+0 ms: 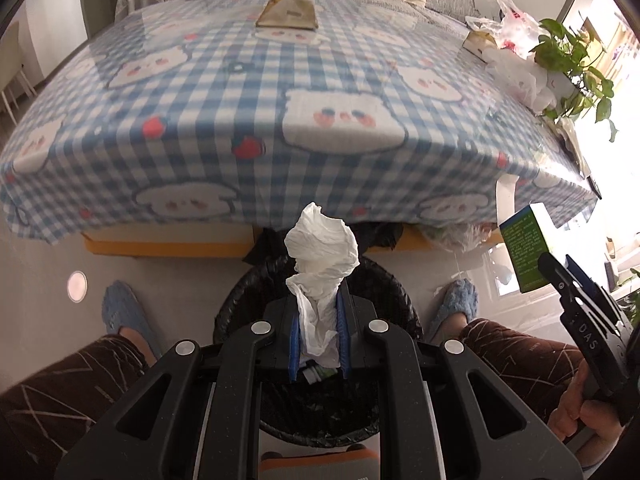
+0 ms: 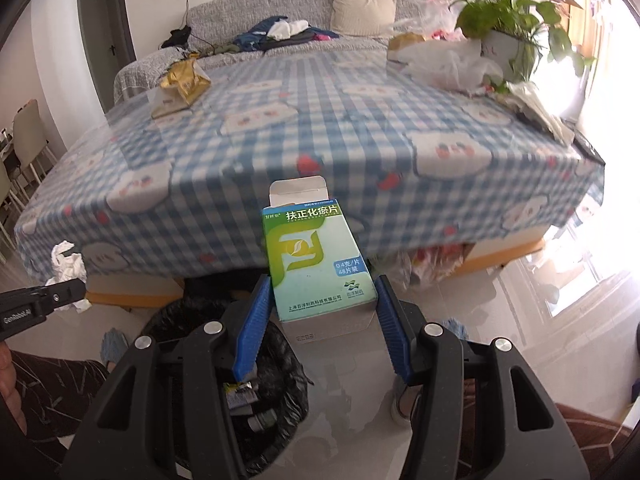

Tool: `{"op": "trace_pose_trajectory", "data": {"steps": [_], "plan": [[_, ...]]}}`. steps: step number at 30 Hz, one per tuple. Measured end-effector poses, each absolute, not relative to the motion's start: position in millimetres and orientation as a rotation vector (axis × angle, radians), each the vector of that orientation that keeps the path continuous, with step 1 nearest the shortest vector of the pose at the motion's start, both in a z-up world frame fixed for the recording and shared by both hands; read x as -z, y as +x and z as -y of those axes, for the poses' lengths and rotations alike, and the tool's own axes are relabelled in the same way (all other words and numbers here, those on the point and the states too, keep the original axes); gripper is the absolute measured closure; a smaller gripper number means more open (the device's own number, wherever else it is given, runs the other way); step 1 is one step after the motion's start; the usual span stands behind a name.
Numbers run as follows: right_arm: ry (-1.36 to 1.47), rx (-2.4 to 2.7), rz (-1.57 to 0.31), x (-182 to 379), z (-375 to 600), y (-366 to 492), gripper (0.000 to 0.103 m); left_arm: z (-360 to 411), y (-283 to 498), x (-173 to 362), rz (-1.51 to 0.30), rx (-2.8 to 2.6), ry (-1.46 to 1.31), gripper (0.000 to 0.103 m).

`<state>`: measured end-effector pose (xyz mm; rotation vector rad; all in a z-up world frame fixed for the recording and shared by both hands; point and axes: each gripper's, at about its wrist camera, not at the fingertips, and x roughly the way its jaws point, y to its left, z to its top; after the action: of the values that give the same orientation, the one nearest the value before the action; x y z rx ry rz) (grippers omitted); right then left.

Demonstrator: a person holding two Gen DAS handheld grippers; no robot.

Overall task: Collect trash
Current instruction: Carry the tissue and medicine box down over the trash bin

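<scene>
Left wrist view: the left gripper (image 1: 319, 334) had its blue pads (image 1: 295, 340) pinched tight on a crumpled white tissue (image 1: 322, 248), which stood up out of the jaws. Directly below it sat a round bin lined with a black bag (image 1: 394, 304), on a pale glossy floor. The person's blue slippers (image 1: 120, 312) flanked the bin, and brown patterned trouser legs (image 1: 60, 392) filled the lower corners. Behind stood a table under a blue checked cloth (image 1: 224, 92) printed with white cartoon faces, bearing a tan paper package (image 1: 289, 10), plastic bags (image 1: 516, 20) and a leafy potted plant (image 1: 572, 64). At the right edge, the right gripper (image 1: 560, 276) carried a green box (image 1: 524, 252).

Right wrist view: the right gripper (image 2: 322, 312) held the green and white medicine box (image 2: 316, 256), printed with Chinese text, between half-spread blue pads (image 2: 252, 320), its top flap open. The black-lined bin (image 2: 264, 400) lay below and to the left, with some litter inside. At the left edge, the left gripper (image 2: 60, 294) gripped the tissue (image 2: 66, 268).
</scene>
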<state>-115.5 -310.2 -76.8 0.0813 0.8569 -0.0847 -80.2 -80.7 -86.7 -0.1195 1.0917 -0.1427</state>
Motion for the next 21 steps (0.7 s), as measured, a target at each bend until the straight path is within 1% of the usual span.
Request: {"op": "trace_pose_trajectory", "data": {"steps": [12,21], "plan": [[0.095,0.118,-0.926,117,320,-124,0.053,94,-101,140,-1.146,0.13,-0.093,0.09],[0.093,0.158,-0.972,144,328,-125,0.053,107,-100,177,-1.173,0.133,-0.071,0.09]]}}
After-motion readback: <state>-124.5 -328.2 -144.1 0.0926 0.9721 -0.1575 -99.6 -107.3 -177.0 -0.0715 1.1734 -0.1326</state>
